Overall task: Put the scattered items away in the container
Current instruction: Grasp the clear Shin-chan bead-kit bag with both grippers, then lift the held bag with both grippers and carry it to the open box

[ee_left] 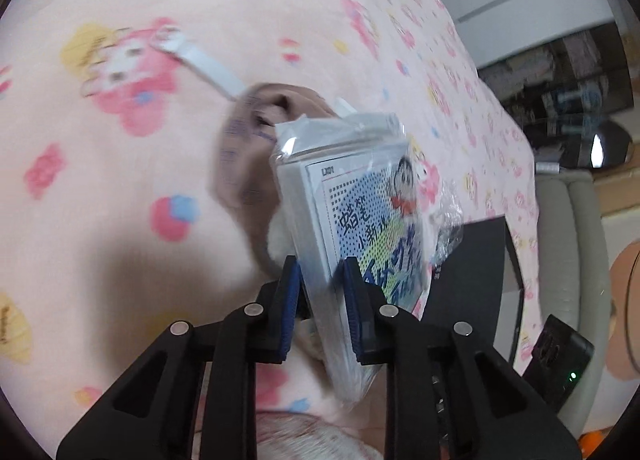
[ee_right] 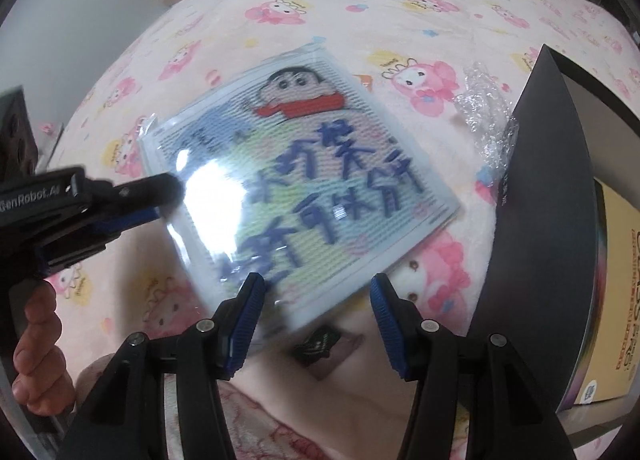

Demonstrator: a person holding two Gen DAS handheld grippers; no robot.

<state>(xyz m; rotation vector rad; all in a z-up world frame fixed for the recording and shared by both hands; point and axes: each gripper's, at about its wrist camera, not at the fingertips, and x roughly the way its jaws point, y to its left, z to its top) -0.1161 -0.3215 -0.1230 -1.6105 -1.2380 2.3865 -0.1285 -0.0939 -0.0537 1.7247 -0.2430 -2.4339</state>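
Observation:
A flat cartoon-printed packet [ee_left: 360,200] in clear plastic wrap is lifted off the pink patterned bedspread [ee_left: 120,220]. My left gripper [ee_left: 320,264] is shut on its edge, both blue pads pressing it. From the right wrist view the packet [ee_right: 304,180] lies tilted, and the left gripper [ee_right: 160,200] clamps its left edge. My right gripper [ee_right: 317,282] hangs open just over the packet's near edge, touching nothing. The black box [ee_right: 540,220] stands open to the right, its dark wall [ee_left: 472,280] just beyond the packet.
A beige cloth item [ee_left: 248,148] and a white strip [ee_left: 208,64] lie on the bedspread behind the packet. Crumpled clear plastic [ee_right: 484,108] sits beside the box. A small dark item [ee_right: 318,344] lies under the packet's near edge. A yellow printed sheet [ee_right: 616,280] lines the box.

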